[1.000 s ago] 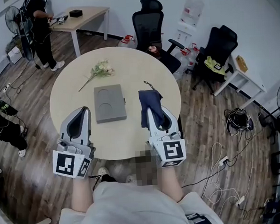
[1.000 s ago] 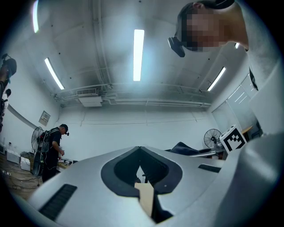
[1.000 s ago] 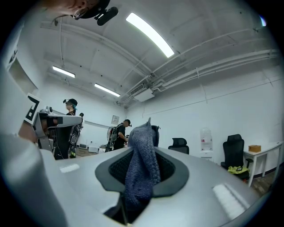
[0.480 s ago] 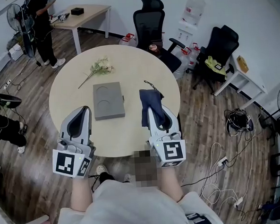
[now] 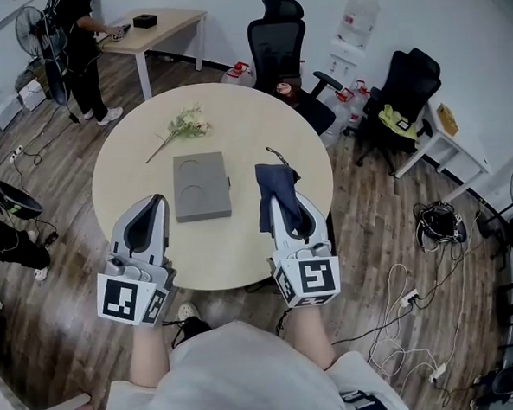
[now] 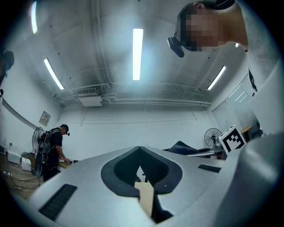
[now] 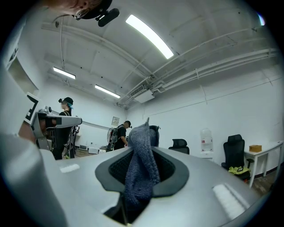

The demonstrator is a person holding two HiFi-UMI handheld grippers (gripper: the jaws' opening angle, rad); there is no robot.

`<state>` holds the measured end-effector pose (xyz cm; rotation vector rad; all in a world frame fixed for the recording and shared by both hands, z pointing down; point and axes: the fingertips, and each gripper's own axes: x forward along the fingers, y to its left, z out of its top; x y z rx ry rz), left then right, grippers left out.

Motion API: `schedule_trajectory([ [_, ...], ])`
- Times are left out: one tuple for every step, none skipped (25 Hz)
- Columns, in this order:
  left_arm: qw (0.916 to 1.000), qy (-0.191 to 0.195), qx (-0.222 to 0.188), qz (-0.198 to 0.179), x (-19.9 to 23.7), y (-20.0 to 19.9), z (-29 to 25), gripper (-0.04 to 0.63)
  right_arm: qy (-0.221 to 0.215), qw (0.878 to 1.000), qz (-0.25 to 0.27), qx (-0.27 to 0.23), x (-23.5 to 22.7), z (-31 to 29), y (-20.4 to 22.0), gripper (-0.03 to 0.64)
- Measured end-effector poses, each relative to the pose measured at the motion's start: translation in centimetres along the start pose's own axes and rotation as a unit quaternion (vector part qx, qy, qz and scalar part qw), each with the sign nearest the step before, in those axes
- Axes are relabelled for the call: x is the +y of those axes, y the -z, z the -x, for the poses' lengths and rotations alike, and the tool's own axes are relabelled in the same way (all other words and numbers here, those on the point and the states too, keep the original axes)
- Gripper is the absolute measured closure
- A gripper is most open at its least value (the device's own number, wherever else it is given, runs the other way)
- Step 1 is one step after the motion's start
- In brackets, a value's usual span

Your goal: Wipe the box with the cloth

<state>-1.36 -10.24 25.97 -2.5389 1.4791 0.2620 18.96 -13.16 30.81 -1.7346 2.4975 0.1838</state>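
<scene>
Wood-plank flooring runs under a round, pale table point(image 5: 242, 248) in an office with black chairs point(image 5: 278, 38) behind it and a desk point(image 5: 155, 28) at the far left, where a person point(image 5: 75, 46) in dark clothes stands. On the table lies a flat grey box point(image 5: 201, 188) with two round dents in its lid, roughly at the middle. Beyond it, near the far left edge, is a small spray of flowers point(image 5: 182, 126).

Both tools are held over the near edge of the table, one on each side of the box, and neither touches it. The left gripper point(image 5: 157, 201) sits to the near left of the box; in the left gripper view its jaws are closed tip to tip with nothing between them point(image 6: 140, 165), and only a sliver of tabletop shows through the gap lower down.

The right gripper point(image 5: 271, 206) is clamped on a dark blue cloth point(image 5: 275, 188). In the right gripper view the knitted cloth point(image 7: 140, 170) is pinched between the jaws point(image 7: 138, 184) and stands up in a bunch above them. Seen from the head view, the cloth spreads out ahead of the jaw tips, just right of the box and apart from it
</scene>
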Motion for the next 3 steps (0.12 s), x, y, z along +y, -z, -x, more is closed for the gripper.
schedule_trajectory([
  [1.0,0.0,0.0,0.0,0.09,0.06,-0.07,0.588,0.0,1.0,0.0,0.0,0.0,-0.11,0.05,0.526],
  [1.0,0.0,0.0,0.001,0.18,0.14,-0.12,0.588,0.0,1.0,0.0,0.0,0.0,-0.21,0.1,0.526],
  [1.0,-0.001,0.0,0.001,0.26,0.21,-0.18,0.588,0.0,1.0,0.0,0.0,0.0,-0.3,0.15,0.526],
])
